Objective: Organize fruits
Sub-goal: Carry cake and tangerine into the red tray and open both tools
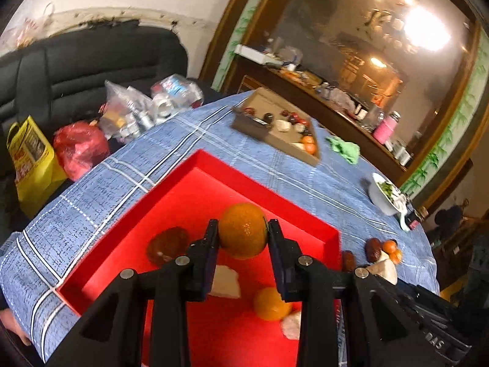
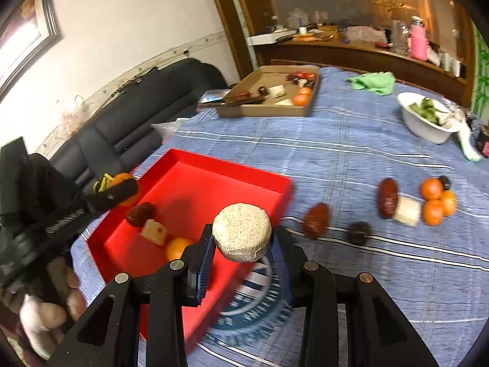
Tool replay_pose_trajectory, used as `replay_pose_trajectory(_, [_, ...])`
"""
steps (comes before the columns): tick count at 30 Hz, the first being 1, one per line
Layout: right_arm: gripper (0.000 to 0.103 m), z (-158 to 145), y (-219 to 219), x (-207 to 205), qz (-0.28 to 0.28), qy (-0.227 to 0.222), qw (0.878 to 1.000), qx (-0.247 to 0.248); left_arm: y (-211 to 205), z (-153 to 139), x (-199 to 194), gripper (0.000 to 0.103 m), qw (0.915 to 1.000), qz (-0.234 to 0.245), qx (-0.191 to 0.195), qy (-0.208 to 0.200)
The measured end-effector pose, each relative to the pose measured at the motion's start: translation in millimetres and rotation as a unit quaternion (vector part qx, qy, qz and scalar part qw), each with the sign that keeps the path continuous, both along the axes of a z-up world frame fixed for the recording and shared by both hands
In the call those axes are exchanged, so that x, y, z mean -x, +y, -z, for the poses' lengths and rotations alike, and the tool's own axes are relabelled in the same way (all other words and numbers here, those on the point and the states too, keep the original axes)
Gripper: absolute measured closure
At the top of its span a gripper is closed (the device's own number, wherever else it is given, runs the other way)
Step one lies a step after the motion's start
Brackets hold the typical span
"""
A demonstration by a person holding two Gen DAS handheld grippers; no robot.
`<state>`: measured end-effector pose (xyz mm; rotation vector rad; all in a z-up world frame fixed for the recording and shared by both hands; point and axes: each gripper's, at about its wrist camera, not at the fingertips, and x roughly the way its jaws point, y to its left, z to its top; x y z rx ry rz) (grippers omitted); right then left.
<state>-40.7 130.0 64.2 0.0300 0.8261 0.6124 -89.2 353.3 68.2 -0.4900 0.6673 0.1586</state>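
Observation:
My left gripper is shut on an orange and holds it above the red tray. In the tray lie a dark red fruit, a pale chunk, a second orange and a pinkish piece. My right gripper is shut on a pale speckled round fruit over the near right edge of the tray. On the cloth to the right lie red-brown fruits, a dark one, a pale chunk and three oranges.
A cardboard box with more fruit stands at the table's far side. Beyond it are a green cloth and a white bowl of greens. A black sofa with plastic bags borders the table on the left.

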Motion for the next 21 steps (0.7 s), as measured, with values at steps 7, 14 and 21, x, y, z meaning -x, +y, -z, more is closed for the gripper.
replay_pose_trajectory(7, [0.062, 12, 45, -14, -0.033, 0.01, 0.999, 0.031, 20, 19, -22, 0.073, 0.9993, -0.005, 0.002, 0.036])
replay_pose_trajectory(14, [0.062, 39, 74, -35, -0.04, 0.031, 0.997, 0.064, 17, 29, -39, 0.073, 0.9986, 0.008, 0.002, 0.053])
replay_pose_trajectory(21, [0.06, 45, 82, -37, -0.048, 0.035, 0.996, 0.064, 14, 22, -36, 0.067, 0.999, 0.013, -0.001, 0.042])
